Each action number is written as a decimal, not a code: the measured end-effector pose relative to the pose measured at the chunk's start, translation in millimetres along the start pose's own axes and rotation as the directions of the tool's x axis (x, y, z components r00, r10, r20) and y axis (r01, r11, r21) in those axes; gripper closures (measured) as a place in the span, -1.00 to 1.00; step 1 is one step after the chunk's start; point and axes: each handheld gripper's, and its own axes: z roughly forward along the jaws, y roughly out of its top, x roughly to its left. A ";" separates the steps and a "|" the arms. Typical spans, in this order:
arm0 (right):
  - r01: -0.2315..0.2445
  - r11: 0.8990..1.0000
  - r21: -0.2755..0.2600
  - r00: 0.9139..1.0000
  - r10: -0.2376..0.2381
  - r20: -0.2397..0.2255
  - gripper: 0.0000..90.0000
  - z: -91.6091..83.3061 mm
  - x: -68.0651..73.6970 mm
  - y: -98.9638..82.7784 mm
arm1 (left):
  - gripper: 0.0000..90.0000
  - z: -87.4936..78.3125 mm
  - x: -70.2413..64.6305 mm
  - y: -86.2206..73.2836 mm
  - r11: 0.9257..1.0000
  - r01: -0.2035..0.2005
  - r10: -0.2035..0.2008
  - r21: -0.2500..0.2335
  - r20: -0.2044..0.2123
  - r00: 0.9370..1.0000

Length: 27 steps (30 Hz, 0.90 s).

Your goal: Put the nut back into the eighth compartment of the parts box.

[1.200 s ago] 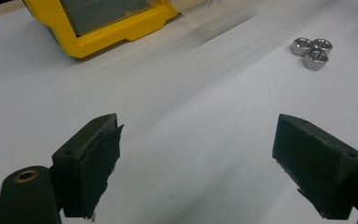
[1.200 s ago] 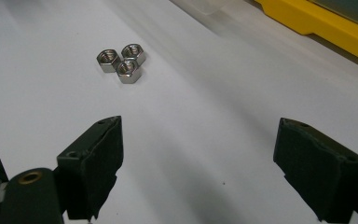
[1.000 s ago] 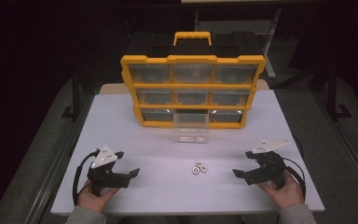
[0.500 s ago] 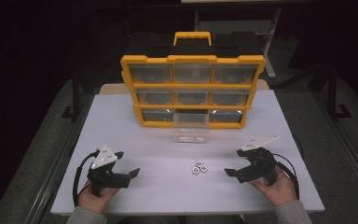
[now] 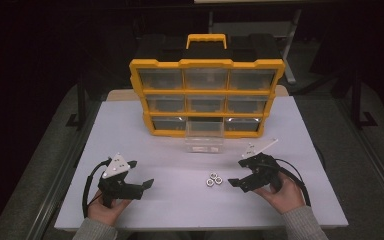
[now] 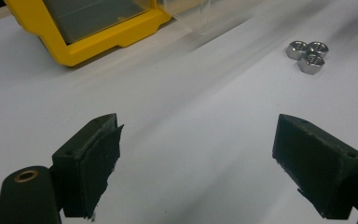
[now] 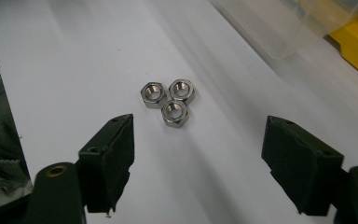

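Note:
Three steel hex nuts [image 5: 214, 179] lie touching in a small cluster on the white table [image 5: 180, 205], between my two grippers. My right gripper [image 5: 235, 172] is just right of them and open. Its jaws have just been closing a little with nothing between them. In the right gripper view the nuts [image 7: 170, 100] lie just beyond my right gripper [image 7: 198, 149]. My left gripper [image 5: 143, 173] rests open at the front left. In the left gripper view the nuts [image 6: 309, 55] are far off at the upper right of my left gripper [image 6: 198, 154].
A yellow organizer [image 5: 207, 97] with clear drawers and a black top stands at the back of the table. One clear drawer [image 5: 204, 137] from its bottom middle slot sticks out onto the table behind the nuts. Dark floor surrounds the table.
My right gripper has moved left toward the nuts and risen slightly. The left gripper has stayed in place.

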 end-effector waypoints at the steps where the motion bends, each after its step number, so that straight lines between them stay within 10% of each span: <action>1: 0.005 1.000 0.005 1.000 -0.005 -0.004 -0.41 2.0 0.6 2.3 | -0.68 0.3 -0.3 0.3 1.000 0.000 0.000 0.000 0.001 1.000; 27: 0.112 0.975 0.191 0.993 -0.104 -0.054 0.32 64.5 7.6 19.4 | -0.68 -2.6 1.1 0.9 1.000 -0.006 0.006 -0.001 0.002 1.000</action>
